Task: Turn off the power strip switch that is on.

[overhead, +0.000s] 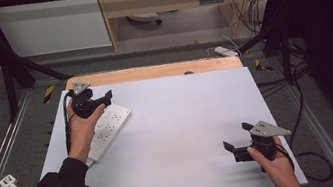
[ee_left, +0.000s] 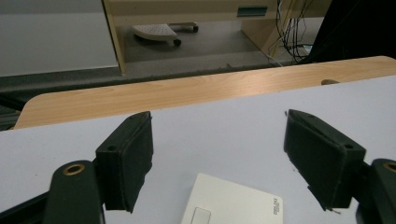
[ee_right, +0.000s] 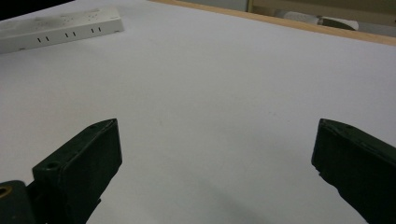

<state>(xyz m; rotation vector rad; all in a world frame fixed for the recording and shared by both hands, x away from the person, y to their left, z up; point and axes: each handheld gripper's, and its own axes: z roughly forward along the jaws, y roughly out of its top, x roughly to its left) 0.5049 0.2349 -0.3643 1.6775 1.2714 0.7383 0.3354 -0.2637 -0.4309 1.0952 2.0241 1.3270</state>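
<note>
Black jaws of the left gripper (ee_left: 219,163) spread above the far end of the white power strip (ee_left: 233,205).
Lower squarely, close across the strip's width; right gripper (ee_right: 215,172), spread and empty, idles well apart from it.

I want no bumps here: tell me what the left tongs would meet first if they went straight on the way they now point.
The left tongs stand open just above the white power strip's end. Straight on looks free across the white tabletop to its wooden edge strip; any downward tilt would likely bring them onto the tabletop first.
</note>
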